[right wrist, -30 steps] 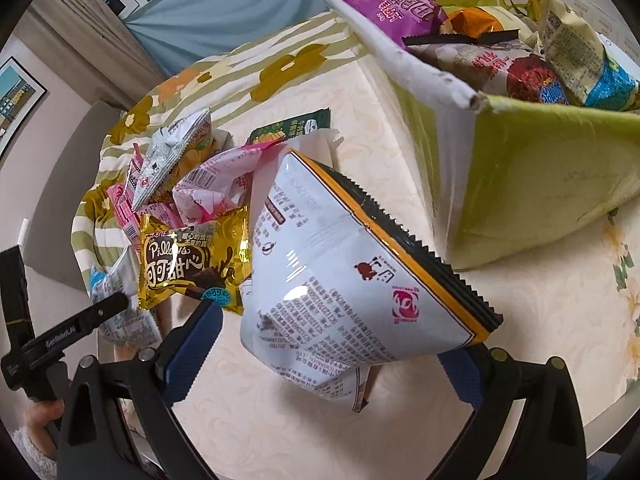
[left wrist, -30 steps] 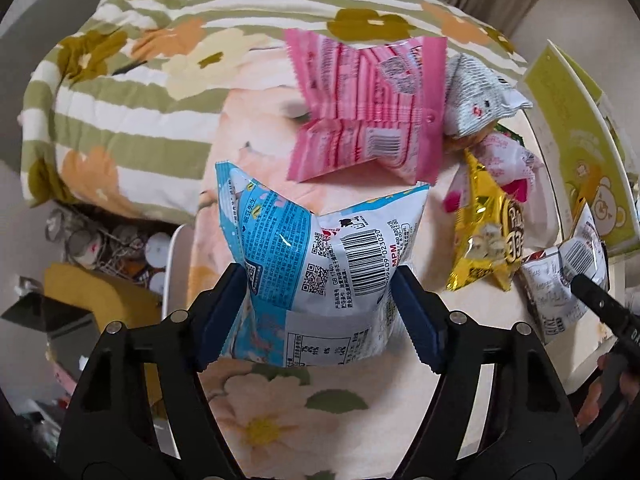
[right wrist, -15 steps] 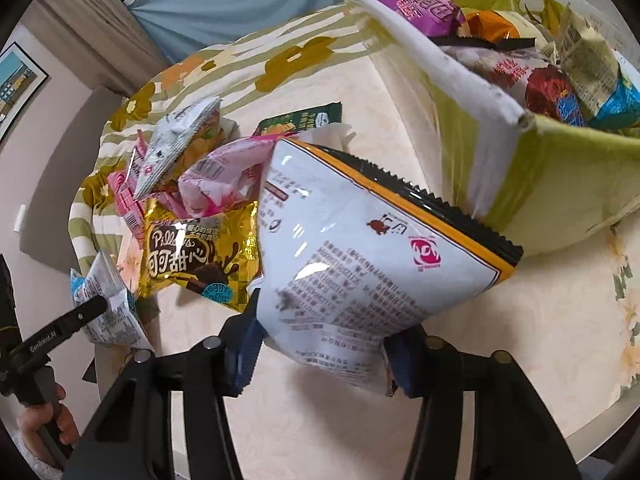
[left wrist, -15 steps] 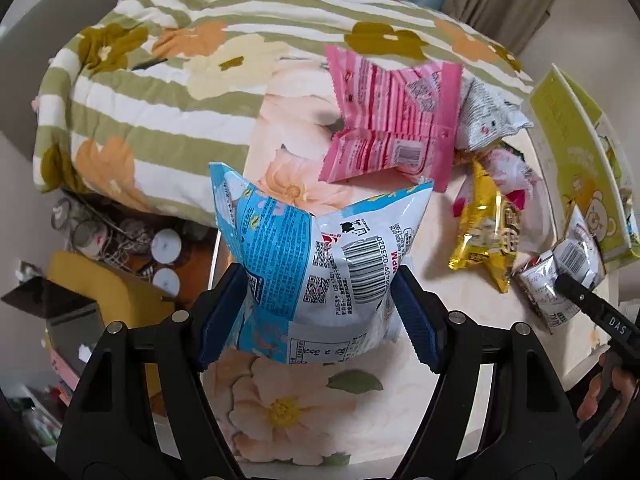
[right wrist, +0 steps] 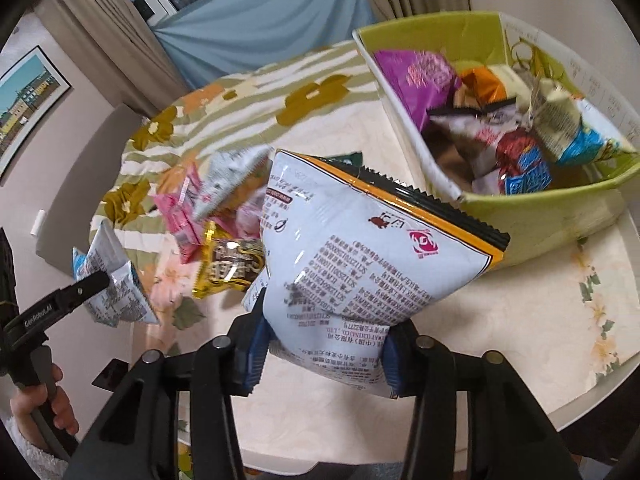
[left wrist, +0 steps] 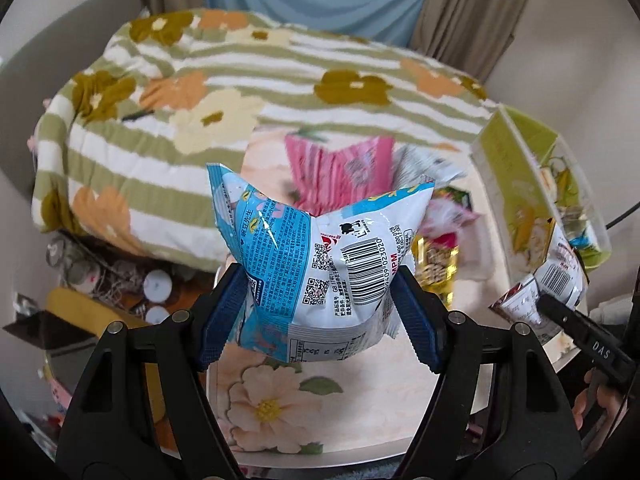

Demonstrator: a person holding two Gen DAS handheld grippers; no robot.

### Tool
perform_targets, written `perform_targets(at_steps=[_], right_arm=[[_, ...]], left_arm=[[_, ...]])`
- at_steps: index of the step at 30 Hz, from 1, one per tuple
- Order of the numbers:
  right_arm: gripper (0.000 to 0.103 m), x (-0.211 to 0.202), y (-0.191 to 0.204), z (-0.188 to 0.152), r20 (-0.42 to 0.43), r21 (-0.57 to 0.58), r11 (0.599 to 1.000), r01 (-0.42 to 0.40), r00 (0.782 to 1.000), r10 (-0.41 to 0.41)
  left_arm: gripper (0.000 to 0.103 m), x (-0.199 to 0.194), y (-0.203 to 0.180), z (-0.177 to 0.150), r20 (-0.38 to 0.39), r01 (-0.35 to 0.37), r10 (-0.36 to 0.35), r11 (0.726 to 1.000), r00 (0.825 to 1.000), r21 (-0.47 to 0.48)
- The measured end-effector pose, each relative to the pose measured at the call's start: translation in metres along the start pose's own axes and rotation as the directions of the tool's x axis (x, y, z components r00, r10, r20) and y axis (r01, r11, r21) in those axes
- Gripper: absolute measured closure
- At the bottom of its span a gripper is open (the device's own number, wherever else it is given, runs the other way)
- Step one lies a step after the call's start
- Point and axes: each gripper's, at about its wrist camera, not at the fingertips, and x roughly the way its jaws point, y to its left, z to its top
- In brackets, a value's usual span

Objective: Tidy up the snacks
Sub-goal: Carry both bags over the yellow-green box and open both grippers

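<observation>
A round table [right wrist: 520, 320] under a pale floral cover fills the room's middle, with a green-striped flowered blanket [left wrist: 240, 80] bunched along its far side. At the table's right edge stands a lime-green box [right wrist: 540, 216], open-topped and already holding a jumble of snack packs: a purple bag [right wrist: 416, 76], an orange one [right wrist: 480, 86] and several others in white, red and blue.

In front of the box, lifted off the table, hangs a large white chip bag with an orange-and-black top seal [right wrist: 360, 264]. The right gripper [right wrist: 320, 354] is closing on its lower end, the blue pads squeezing the bag between them so that the foil bulges above the jaws.

Over the table's left side the left gripper [left wrist: 320, 312] pinches a smaller blue-and-white snack pack [left wrist: 320, 264], barcode side facing the camera, its pads pressed into both flanks and the bag's corners flaring up above them. It too is clear of the tabletop.

Between the two raised bags a loose heap lies on the table: a pink pack [left wrist: 340, 172], a grey-white pack [right wrist: 228, 176] leaning on it, and a gold foil pack [right wrist: 228, 268] nearest the chip bag. A hand [right wrist: 56, 404] grips the left tool's handle.
</observation>
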Motion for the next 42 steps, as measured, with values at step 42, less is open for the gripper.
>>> perform_targets(at_steps=[42], right_arm=[[0.059, -0.105, -0.195, 0.186, 0.165, -0.061, 0.996, -0.06, 0.984, 0.07]], left_arm=[[0.039, 0.074, -0.37, 0.096, 0.034, 0.211, -0.218, 0.968, 0.975, 0.136]])
